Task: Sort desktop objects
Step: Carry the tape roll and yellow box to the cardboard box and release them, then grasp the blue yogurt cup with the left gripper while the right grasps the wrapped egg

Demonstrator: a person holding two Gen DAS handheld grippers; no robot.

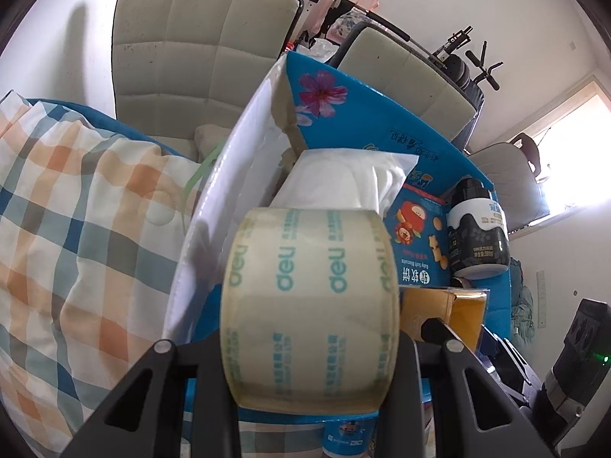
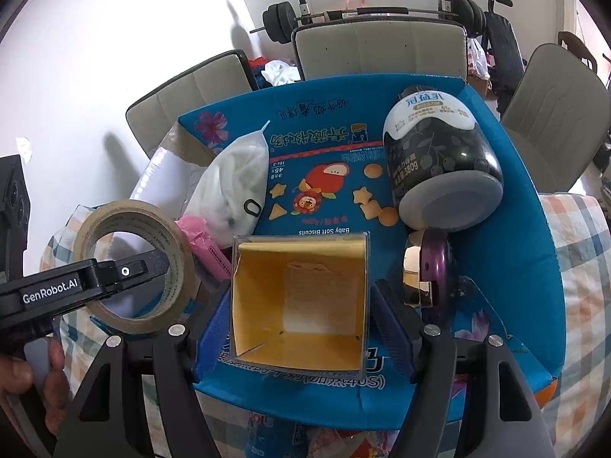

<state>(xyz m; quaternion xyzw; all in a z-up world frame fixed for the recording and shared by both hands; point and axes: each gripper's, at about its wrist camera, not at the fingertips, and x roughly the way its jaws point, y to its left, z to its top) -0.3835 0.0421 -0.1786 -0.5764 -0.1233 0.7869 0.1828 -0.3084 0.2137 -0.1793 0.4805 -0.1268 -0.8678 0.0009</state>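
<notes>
Crowding is the main hazard: the left tool, clamped across a tape roll, and the right tool, gripping a clear-walled yellow box, hang side by side above the blue carton. Releasing either could knock the black jar ahead of the right tool, or drop the roll outside the carton wall.

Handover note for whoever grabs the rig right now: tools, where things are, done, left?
Left tool: shut on the tape roll, at the blue box's left edge.
Right tool: shut on a yellow-lined clear box, over the blue box.
Already in the blue box: black jar, biscuit pack, white bag, pink pack, purple-and-gold item.
Left: release both into the blue box.
</notes>
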